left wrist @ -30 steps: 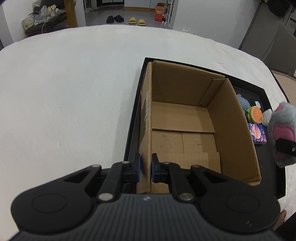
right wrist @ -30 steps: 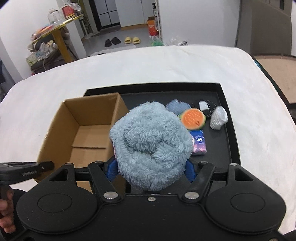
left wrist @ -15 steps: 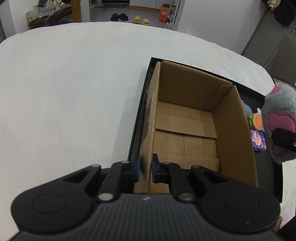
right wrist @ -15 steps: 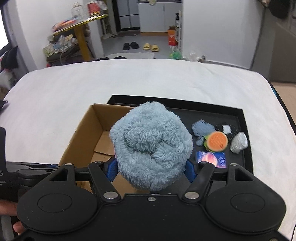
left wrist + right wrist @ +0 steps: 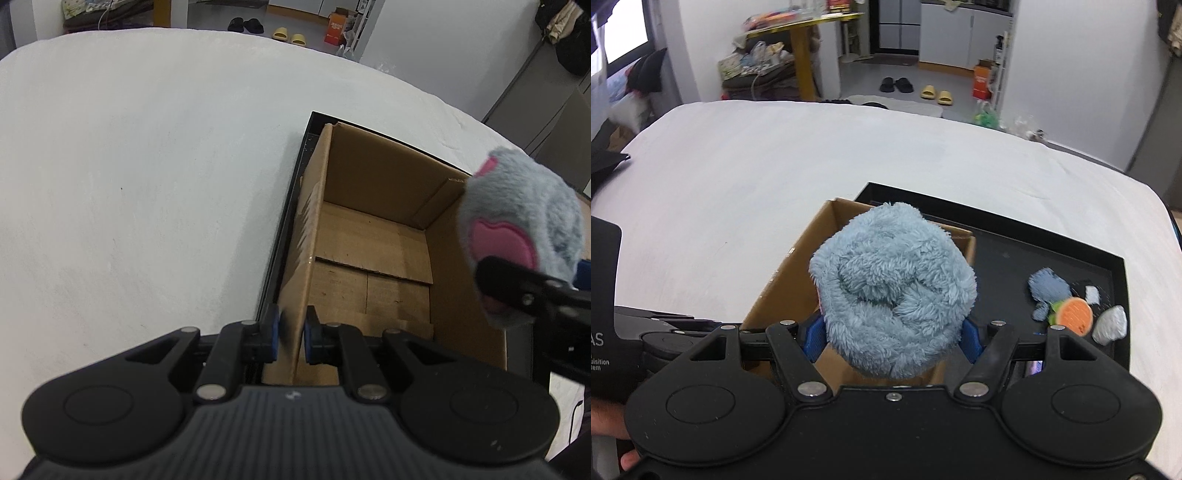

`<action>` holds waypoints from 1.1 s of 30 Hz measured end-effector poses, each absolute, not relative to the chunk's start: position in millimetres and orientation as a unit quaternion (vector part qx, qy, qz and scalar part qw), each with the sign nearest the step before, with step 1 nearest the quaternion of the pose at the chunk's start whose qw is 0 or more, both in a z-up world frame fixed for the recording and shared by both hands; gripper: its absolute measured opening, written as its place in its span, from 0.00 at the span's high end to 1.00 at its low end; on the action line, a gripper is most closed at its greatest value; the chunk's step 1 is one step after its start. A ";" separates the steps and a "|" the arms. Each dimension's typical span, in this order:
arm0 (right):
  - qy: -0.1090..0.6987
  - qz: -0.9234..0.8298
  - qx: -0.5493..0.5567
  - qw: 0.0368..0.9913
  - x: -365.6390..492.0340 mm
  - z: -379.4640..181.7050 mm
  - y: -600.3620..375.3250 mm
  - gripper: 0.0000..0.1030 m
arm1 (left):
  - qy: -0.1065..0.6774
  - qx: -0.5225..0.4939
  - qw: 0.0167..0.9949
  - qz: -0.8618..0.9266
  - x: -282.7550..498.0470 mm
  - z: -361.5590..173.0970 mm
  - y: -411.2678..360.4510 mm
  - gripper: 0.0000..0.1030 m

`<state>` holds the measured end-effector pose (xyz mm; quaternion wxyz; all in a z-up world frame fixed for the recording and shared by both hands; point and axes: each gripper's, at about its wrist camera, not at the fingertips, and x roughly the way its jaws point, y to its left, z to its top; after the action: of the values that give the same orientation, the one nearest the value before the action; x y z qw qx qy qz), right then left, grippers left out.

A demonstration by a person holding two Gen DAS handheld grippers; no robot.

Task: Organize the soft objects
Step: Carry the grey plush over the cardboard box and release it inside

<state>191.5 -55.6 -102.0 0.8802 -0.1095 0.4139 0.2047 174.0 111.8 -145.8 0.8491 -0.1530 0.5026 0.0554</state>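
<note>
At the near edge of the shallow black tray (image 5: 1108, 258), which lies on a white-covered table (image 5: 129, 166), the left gripper (image 5: 290, 334) is clamped on the near left wall of an open, empty brown cardboard box (image 5: 369, 258), its blue pads pinching the cardboard to steady it. Just to the right, the right gripper (image 5: 892, 338) squeezes a fluffy blue-grey plush toy with pink patches (image 5: 894, 288) between its pads, its jaws held wide by the toy's bulk. The plush hangs above the box's right wall, seemingly about to cross the rim, not yet inside. Farther right on the tray, well apart from the box, lie the remaining soft things: a small blue-grey plush (image 5: 1047, 288), an orange round cushion-like toy (image 5: 1071, 315), a silvery-grey soft lump (image 5: 1112, 325), and a dark item with a white patch (image 5: 1089, 293) that is too small to identify. Beyond the tray's far edge the table is bare. The plush looks about as wide as the box is narrow, so if released too far right it could catch the right wall and tumble back onto the tray. Pushing it down hard might shove the light box sideways, unless the left grip holds the wall firmly.
</note>
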 end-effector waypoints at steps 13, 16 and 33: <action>0.404 0.216 -0.115 0.882 203.9 -103.0 -36.2 0.35 | 0.505 -0.174 0.844 0.056 173.6 -148.8 116.4 0.88; 0.407 0.217 -0.105 0.881 206.8 -101.4 -34.1 0.35 | 0.504 -0.179 0.843 0.056 173.4 -149.2 119.3 0.88; 0.433 0.209 -0.062 0.874 206.3 -109.0 -49.8 0.27 | 0.503 -0.176 0.845 0.052 173.8 -149.5 119.4 0.86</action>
<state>206.3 -49.8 -109.0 0.8745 -0.0617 0.4331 0.2094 173.8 119.4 -149.5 0.8448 -0.1757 0.5026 0.0522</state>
